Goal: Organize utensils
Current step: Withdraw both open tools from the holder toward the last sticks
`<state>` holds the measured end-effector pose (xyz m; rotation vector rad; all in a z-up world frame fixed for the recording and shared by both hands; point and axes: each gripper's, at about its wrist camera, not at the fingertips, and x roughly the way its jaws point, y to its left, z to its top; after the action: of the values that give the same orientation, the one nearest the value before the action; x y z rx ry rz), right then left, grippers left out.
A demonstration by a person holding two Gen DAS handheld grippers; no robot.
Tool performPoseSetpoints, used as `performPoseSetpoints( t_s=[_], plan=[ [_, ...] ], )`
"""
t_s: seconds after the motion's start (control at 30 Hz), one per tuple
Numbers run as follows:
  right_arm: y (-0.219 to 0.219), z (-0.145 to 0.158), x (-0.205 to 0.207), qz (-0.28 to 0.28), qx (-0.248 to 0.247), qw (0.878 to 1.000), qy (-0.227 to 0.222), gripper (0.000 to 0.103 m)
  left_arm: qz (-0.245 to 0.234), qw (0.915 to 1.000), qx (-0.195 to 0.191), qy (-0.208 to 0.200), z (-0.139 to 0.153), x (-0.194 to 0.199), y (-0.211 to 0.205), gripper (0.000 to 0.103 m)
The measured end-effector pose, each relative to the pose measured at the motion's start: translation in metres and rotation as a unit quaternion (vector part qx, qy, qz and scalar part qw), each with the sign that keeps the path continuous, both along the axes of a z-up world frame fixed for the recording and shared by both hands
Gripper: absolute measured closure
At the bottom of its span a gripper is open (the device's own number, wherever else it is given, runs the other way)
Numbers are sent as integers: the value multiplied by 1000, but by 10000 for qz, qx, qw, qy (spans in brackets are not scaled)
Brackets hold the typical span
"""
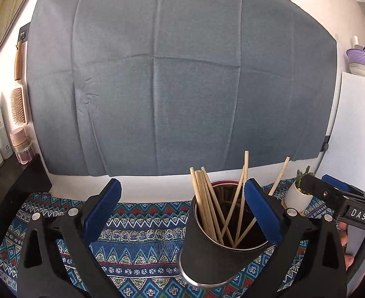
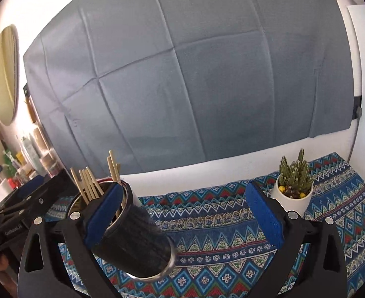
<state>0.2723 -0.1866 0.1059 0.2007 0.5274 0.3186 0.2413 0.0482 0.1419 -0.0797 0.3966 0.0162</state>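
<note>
Reading "DAS" on right hand-held gripper [image 1: 336,193] — jaws wide | chopsticks [image 1: 207,198] in cup [image 1: 207,255]

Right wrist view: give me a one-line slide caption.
Open right gripper over the patterned cloth, with the chopstick-filled cup at its left finger and a potted cactus beyond.

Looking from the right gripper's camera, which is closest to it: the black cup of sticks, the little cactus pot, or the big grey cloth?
1. Black metal cup of wooden chopsticks, beside its left finger.
2. White cactus pot, behind its right finger.
3. Grey cloth, hanging on the back wall.
</note>
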Motion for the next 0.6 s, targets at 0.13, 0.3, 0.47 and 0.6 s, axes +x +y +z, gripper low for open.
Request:
performPoseSetpoints(
  t_s=[0.13,0.3,0.47,0.6],
  plan=[
    [-3,2,0,187,18,9995,249,8,40,10000,-38,3,2,-8,3,6],
    [-9,6,-9,397,106,9977,532,8,379,9989,60,251,1,-21,5,6],
    [-20,0,-20,340,127,9958,846,8,318,9983,113,469,-2,-38,6,6],
    [-27,-11,-31,302,-44,9930,1141,8,457,9964,134,707,-6,-50,8,6]
  ],
)
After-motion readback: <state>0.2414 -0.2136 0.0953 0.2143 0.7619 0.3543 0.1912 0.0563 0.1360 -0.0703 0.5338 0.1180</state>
